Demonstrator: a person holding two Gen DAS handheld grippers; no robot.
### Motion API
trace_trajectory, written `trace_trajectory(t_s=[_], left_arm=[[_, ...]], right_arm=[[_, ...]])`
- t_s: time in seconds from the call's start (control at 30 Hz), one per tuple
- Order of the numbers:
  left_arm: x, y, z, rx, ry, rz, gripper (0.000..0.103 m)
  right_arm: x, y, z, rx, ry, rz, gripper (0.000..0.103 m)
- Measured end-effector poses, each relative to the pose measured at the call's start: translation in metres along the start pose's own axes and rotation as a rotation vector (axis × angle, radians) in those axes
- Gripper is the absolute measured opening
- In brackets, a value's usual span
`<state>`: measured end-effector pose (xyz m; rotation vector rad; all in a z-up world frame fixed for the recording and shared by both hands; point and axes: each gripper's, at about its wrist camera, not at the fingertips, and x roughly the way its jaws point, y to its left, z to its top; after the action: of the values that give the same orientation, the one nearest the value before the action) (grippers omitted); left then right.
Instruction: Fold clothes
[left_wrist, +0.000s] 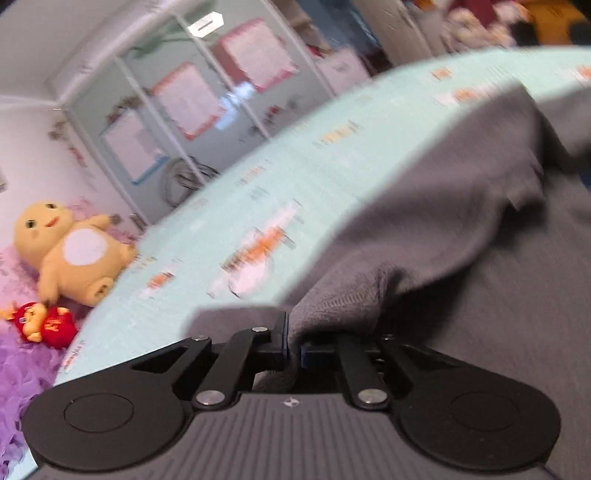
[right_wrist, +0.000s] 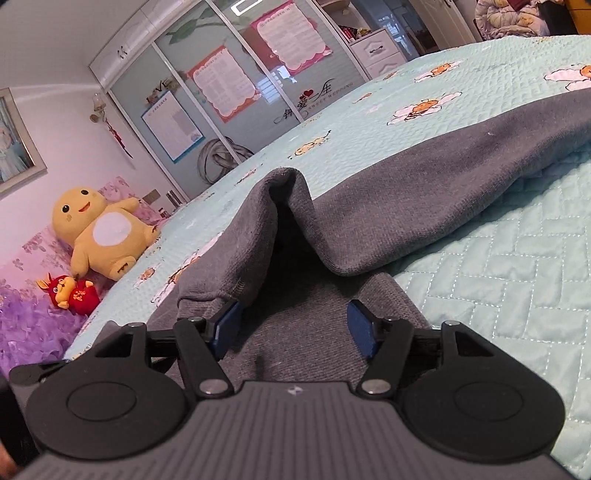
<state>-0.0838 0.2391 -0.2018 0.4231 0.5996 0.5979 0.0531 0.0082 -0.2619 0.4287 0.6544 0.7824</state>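
Observation:
A grey knit garment (left_wrist: 461, 236) lies spread on a mint quilted bedspread (left_wrist: 295, 177). In the left wrist view my left gripper (left_wrist: 293, 343) is shut on a ribbed edge of the grey garment, which bunches up just ahead of the blue pads. The view is blurred. In the right wrist view the grey garment (right_wrist: 388, 206) forms a raised tent-like fold in front of my right gripper (right_wrist: 295, 326). That gripper stands open, its blue pads (right_wrist: 362, 328) wide apart over grey cloth; the left pad touches a cuff-like edge.
A yellow plush toy (right_wrist: 99, 232) and a small red plush (right_wrist: 70, 291) lie at the left by purple bedding (right_wrist: 33, 332). Glass wardrobe doors with posters (right_wrist: 221, 85) stand behind the bed. The mint bedspread (right_wrist: 517, 258) shows bare to the right.

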Motion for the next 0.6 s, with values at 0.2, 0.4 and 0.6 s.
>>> trace_trajectory(t_s=[0.2,0.4,0.6], left_arm=[[-0.001,0.036,0.034,-0.112,-0.082,0.152,0.01],[0.015,0.01,-0.002,-0.12,0.041,0.113,0.024],[0.02,-0.026,-0.031,-0.014,0.099,0.15,0.056]], right_arm=[[-0.001,-0.003,0.0,0.016,-0.003,0.018,0.065],[-0.002,-0.005,0.001,0.022,-0.004,0.024,0.066],[-0.002,-0.006,-0.001,0.024,-0.008,0.027,0.066]])
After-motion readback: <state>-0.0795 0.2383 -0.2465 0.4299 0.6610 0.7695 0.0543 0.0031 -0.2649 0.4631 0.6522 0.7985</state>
